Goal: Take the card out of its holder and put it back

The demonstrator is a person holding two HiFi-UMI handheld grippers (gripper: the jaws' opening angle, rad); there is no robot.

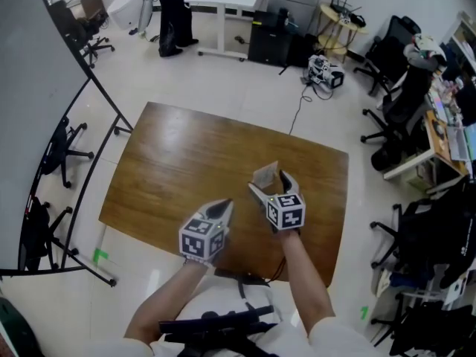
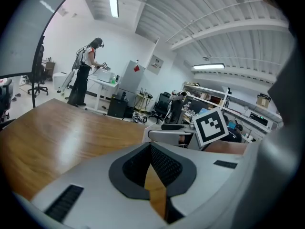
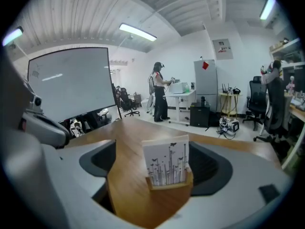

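Standing on a pale floor (image 1: 223, 80), the brown wooden desk (image 1: 171, 162) carries a single item. Beyond both claw tips, the far side of the room holds a white desk (image 1: 223, 2) with a person (image 1: 172, 13) standing at it. Dark office chairs (image 1: 394, 110) crowd the area out past the right claw (image 1: 269, 184). A large grey panel on a wheeled frame (image 1: 30, 110) stands well out past the left claw (image 1: 225, 207).

Both forearms reach forward over the near desk edge, and both claws point forward and slope downward toward the desk top. The two claws sit near each other, the right one slightly further ahead.

Right claw: the jaws are spread wide. The white card (image 3: 167, 163), printed with thin dark lines, stands upright in its low wooden holder (image 3: 169, 182) directly between the jaws. Neither pad presses on the card or the holder; desk surface shows on the left side of the gap.

Left claw: the jaws are drawn together at the tips, with only a thin sliver of desk visible between the pads. Nothing is gripped. The card sits ahead and to the right of this claw.
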